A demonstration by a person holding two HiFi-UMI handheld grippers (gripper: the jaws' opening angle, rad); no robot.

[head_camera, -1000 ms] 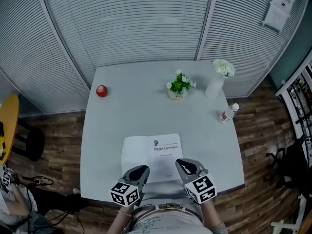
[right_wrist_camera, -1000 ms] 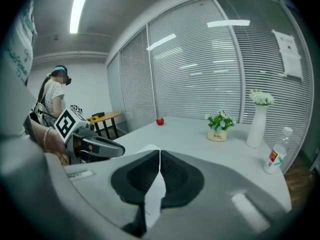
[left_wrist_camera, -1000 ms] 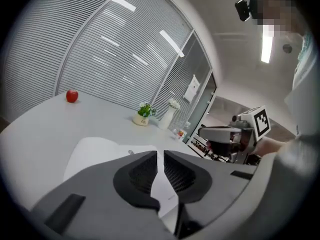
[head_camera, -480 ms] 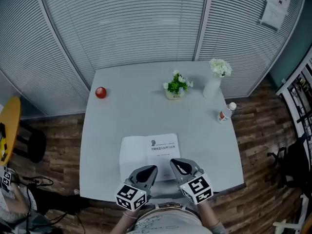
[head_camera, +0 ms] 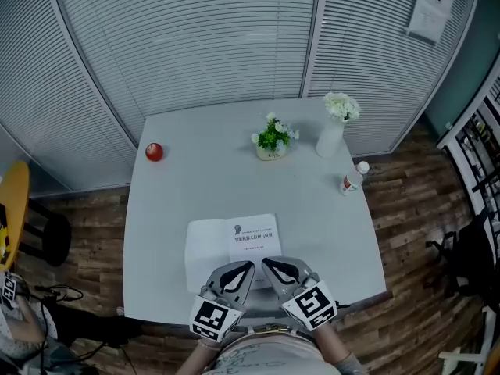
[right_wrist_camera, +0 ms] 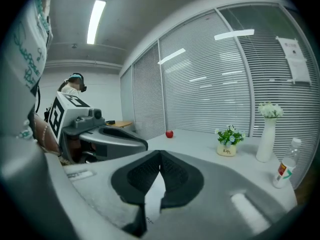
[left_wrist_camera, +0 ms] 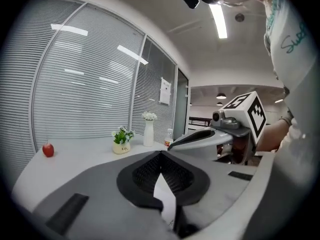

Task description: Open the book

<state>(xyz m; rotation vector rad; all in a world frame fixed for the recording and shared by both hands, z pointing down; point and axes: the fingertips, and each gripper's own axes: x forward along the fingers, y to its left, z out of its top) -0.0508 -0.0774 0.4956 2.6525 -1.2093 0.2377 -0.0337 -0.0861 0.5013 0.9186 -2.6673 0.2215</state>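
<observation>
Since left claw (head_camera: 249, 266) and right claw (head_camera: 265, 263) are both pressed shut at the near edge of the book (head_camera: 226, 244), on our side of the potted plant (head_camera: 271, 139), we'd lift slowly, no yanking.

A red apple (head_camera: 154, 151) is seen near the tabletop's (head_camera: 211, 186) left edge, while a potted plant (head_camera: 272, 137), a white vase (head_camera: 331, 135) of flowers and a bottle (head_camera: 352, 179) are set toward its far right.

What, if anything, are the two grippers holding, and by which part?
Cannot be told. The left gripper and right gripper are shut over the near edge of the book; white paper shows behind each one's tips, but no clear pinch.
</observation>
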